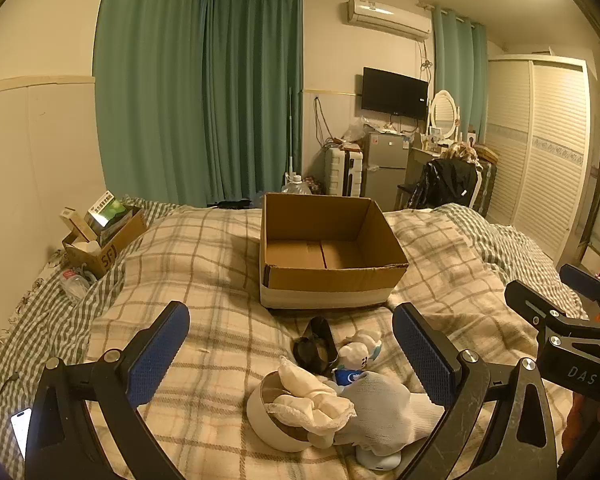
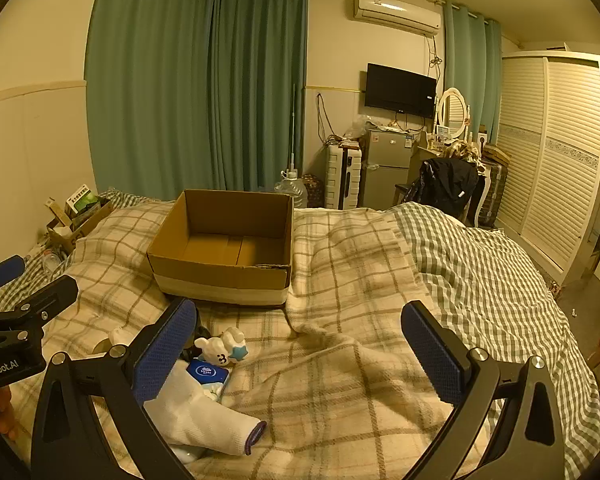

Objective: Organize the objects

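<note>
An open, empty cardboard box (image 1: 328,248) sits on the plaid bed; it also shows in the right wrist view (image 2: 223,244). In front of it lies a pile: a white bowl (image 1: 267,420) with a cream cloth (image 1: 316,404), a white sock (image 1: 380,404), a black case (image 1: 316,344), a small white plush toy (image 1: 360,350) and a blue tissue pack (image 1: 348,378). My left gripper (image 1: 291,352) is open above the pile. My right gripper (image 2: 300,344) is open, to the right of the sock (image 2: 203,416), tissue pack (image 2: 207,372) and toy (image 2: 223,346).
A smaller cardboard box (image 1: 103,236) of packets stands at the bed's left edge by the wall. A phone (image 1: 21,428) lies at the near left. A striped quilt (image 2: 480,280) covers the bed's right side. A fridge, chair and wardrobe stand beyond the bed.
</note>
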`<state>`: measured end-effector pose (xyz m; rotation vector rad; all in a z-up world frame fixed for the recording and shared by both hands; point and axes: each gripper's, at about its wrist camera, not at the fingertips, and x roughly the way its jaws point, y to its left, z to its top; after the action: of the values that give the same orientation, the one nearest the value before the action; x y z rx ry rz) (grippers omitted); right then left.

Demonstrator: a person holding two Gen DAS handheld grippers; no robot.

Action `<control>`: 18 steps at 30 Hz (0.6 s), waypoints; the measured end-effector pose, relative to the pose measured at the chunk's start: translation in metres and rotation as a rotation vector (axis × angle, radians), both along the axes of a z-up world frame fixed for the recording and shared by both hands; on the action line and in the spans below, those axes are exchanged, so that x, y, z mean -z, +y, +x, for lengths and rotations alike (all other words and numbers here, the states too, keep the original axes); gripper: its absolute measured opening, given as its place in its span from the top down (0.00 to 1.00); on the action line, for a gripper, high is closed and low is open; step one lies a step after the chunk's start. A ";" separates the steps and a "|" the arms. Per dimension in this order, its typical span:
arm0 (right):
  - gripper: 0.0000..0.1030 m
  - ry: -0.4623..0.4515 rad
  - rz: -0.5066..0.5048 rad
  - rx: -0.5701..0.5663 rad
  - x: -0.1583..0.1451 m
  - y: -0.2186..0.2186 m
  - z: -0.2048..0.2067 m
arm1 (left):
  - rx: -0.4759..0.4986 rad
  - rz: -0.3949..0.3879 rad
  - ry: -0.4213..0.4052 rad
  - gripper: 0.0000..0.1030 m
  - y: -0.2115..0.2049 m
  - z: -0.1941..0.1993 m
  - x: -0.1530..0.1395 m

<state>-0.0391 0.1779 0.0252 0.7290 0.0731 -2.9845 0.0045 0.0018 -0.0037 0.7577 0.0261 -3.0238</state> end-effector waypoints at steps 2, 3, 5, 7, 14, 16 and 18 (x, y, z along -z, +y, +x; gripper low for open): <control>0.00 -0.001 -0.002 -0.002 0.000 0.000 0.000 | 0.001 -0.002 -0.001 0.00 0.000 0.000 0.000; 0.00 -0.001 -0.002 -0.001 0.001 0.000 0.000 | 0.002 -0.004 -0.002 0.00 0.000 0.000 0.001; 0.00 -0.002 -0.002 -0.002 0.000 0.000 0.000 | 0.003 -0.006 -0.005 0.00 0.001 0.000 0.001; 0.00 -0.002 -0.003 -0.003 0.000 0.000 0.000 | 0.003 -0.007 -0.005 0.00 0.002 -0.001 0.001; 0.00 0.000 -0.003 -0.008 0.000 0.000 0.001 | 0.001 -0.011 -0.004 0.00 0.002 0.000 0.001; 0.00 0.001 -0.004 -0.008 -0.001 0.000 0.001 | 0.002 -0.016 -0.006 0.00 0.003 0.000 0.001; 0.00 0.004 -0.005 -0.011 -0.001 -0.001 0.001 | 0.005 -0.019 -0.008 0.00 0.003 0.000 0.001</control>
<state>-0.0378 0.1773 0.0266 0.7202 0.0697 -2.9751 0.0044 0.0052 -0.0044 0.7692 -0.0052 -3.0214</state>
